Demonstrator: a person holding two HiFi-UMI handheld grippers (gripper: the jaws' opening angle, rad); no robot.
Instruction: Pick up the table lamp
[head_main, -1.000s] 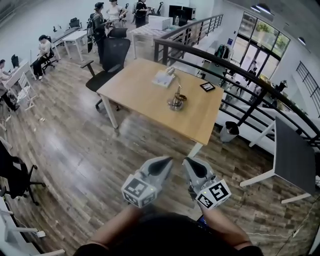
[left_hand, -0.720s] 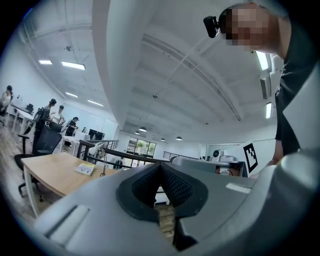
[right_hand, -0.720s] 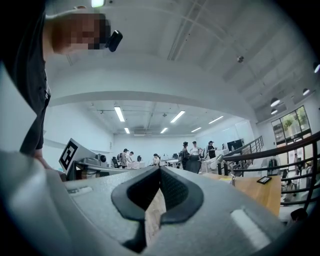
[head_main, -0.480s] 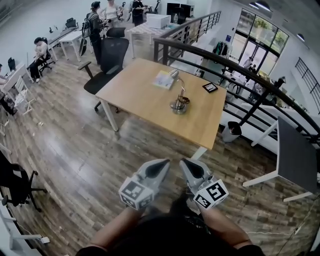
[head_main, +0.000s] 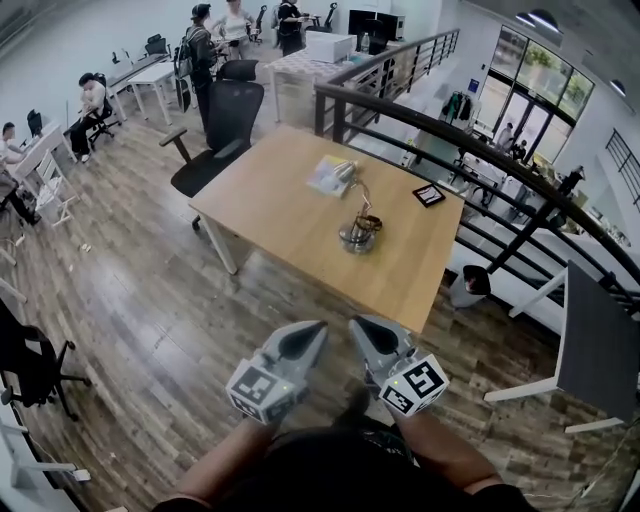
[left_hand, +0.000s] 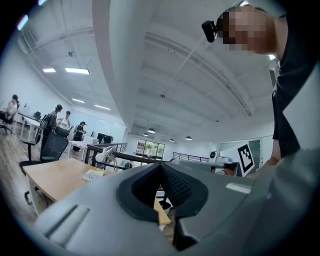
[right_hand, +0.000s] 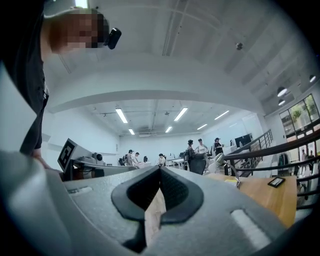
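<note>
Right gripper (head_main: 360, 326) closed, marker cube (head_main: 413, 385)

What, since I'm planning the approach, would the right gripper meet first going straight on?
Probably the table, at its near edge; the right gripper points roughly there, though height is unclear.

Head camera looks steeply down from above: left gripper (head_main: 302, 335) and right gripper (head_main: 363, 330) close below, table (head_main: 280, 200) well ahead. Each gripper camera rides low, looking level along its own jaws. All three views share that far-off table.
</note>
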